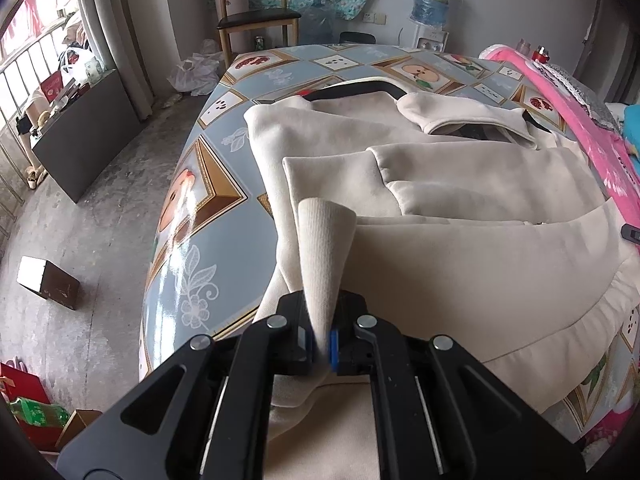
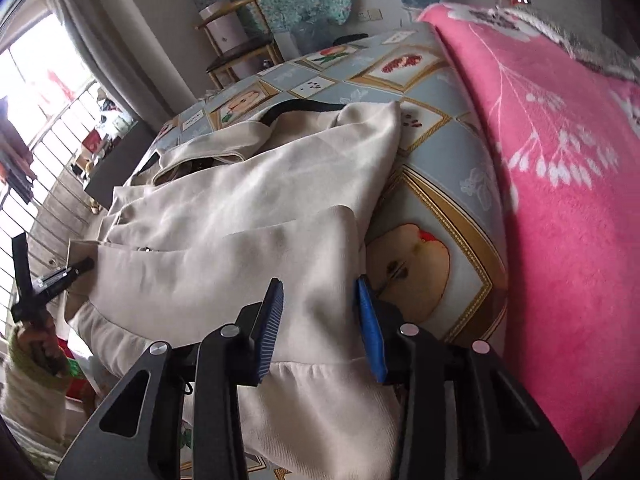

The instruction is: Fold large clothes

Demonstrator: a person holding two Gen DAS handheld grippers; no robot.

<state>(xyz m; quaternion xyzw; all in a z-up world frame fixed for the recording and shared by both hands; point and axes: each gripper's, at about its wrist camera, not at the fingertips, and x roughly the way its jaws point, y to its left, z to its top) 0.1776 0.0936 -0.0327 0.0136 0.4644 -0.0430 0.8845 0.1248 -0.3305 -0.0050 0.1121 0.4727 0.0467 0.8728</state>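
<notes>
A large cream jacket (image 1: pixel 460 264) lies spread on the table's patterned cloth (image 1: pixel 192 200), collar at the far end, sleeves folded over the front. My left gripper (image 1: pixel 322 344) is shut on a ribbed cream cuff (image 1: pixel 324 248) that stands up from its jaws at the jacket's near left edge. In the right wrist view the jacket (image 2: pixel 224 248) fills the middle. My right gripper (image 2: pixel 320 320) hangs over its near right edge above the gathered hem, blue pads (image 2: pixel 272 320) apart, with flat fabric between them and no pinch showing. At the jacket's left corner is the left gripper (image 2: pixel 60 276), held by a hand.
A pink flowered blanket (image 2: pixel 560 200) rises along the table's right side. Beyond the far end stand a wooden chair (image 1: pixel 256 16) and a water dispenser bottle (image 1: pixel 432 0). A brown box (image 1: pixel 48 284) sits on the concrete floor at left, near a barred window.
</notes>
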